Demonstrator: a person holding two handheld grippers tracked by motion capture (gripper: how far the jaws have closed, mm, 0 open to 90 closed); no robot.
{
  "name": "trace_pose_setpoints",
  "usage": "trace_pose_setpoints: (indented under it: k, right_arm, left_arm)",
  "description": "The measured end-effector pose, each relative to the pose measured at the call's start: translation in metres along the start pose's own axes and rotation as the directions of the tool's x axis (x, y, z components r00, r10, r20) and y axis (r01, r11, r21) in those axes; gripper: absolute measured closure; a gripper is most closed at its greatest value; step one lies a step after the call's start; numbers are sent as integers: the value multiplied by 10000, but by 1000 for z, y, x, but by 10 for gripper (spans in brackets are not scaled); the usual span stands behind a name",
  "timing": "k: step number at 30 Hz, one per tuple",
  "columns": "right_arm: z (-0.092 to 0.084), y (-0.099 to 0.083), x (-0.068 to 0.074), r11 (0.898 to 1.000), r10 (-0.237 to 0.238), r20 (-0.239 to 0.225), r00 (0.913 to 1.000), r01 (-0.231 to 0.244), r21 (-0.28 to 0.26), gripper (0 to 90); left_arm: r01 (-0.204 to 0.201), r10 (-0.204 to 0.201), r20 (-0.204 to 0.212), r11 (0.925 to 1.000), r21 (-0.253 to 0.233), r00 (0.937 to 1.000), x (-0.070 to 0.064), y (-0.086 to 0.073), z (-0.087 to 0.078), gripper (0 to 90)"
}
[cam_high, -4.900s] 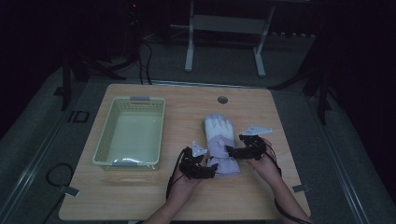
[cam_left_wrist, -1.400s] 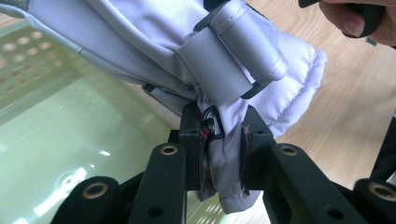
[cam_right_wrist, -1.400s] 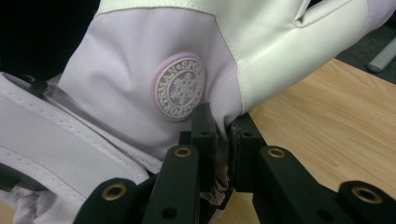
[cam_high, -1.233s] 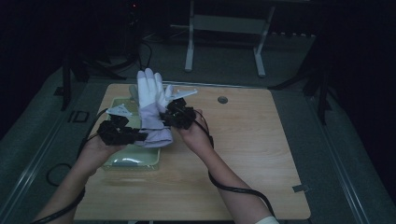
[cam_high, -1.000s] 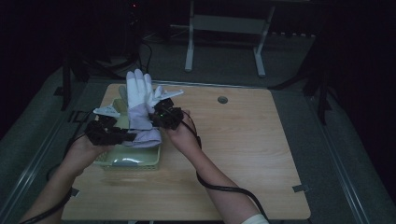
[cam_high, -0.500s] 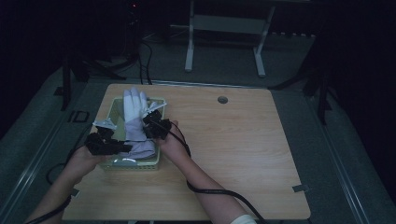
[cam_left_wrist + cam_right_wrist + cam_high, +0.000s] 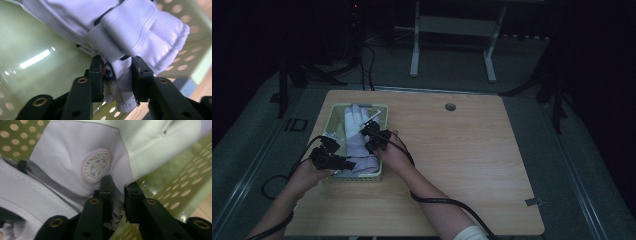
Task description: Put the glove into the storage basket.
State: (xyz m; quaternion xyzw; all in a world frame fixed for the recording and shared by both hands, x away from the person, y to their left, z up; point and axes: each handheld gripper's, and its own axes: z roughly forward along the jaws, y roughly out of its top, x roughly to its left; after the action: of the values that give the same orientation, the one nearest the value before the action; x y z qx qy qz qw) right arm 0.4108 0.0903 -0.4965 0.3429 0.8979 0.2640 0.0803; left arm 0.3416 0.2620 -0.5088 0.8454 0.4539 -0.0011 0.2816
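A dim lab or recording studio is showing here: a bare wooden table is standing alone on grey carpet, black stands and cables are crowding the far left, and a white metal frame is standing on the far side, with darkness surrounding everything.

Cut off by the picture's edges above the left gripper, most of the white glove; blurred beyond its jaws, the green basket; hidden behind the right gripper, the glove's lower edge.
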Motion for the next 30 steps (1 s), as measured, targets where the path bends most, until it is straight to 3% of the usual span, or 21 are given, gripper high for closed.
trace_pose_setpoints:
  k: [3,6,9,10,11,13,16,18,20,24,27,30]
  right_arm:
    - [2,2,2,9997,-199,69,9998,198,104,663]
    - [2,2,2,9996,-256,74,9996,255,115,576]
    - [-3,3,-1,9992,-369,-14,9993,369,-140,469]
    - [-3,3,-1,9992,-369,-14,9993,369,-140,469]
    - [-6,4,-2,9983,-454,-124,9989,449,-363,423]
    - [-18,7,-6,9977,-278,-393,9988,253,-622,279]
    - [-33,8,-11,9931,-249,-737,9970,162,-1159,191]
    - [-41,8,-15,9895,-158,-951,9953,19,-1444,175]
    - [-48,7,-18,9881,-392,-924,9949,248,-1521,144]
    - [-58,-1,-25,9826,-681,-759,9948,537,-1778,142]
    - [-64,-7,-31,9807,-620,-797,9949,459,-1902,142]
    - [-69,-13,-37,9794,-617,-766,9952,455,-1970,142]
  left_arm:
    - [410,-410,-14,9991,82,9992,2,-1,4,593]
    - [455,-456,-317,9990,-42,9985,1,-4,3,539]
    - [675,-711,-506,9954,-686,9962,-1,-8,-3,438]
    - [675,-711,-506,9954,-686,9962,-1,-8,-3,395]
    - [728,-818,-691,9896,-1238,9942,-3,-10,-10,395]
    - [712,-798,-443,9828,-1704,9958,-5,-13,-19,245]
    - [687,-863,-542,9606,-2695,9948,-11,-14,-31,183]
    - [572,-843,-660,9396,-3373,9943,-17,-14,-36,157]
    - [505,-771,-535,9207,-3870,9956,-22,-13,-39,142]
    - [89,-408,-608,8917,-4525,9973,-36,-8,-39,143]
    - [-260,-118,-764,8796,-4750,9970,-46,-3,-37,144]
    - [-800,293,-1155,8826,-4633,9929,-58,2,-32,143]
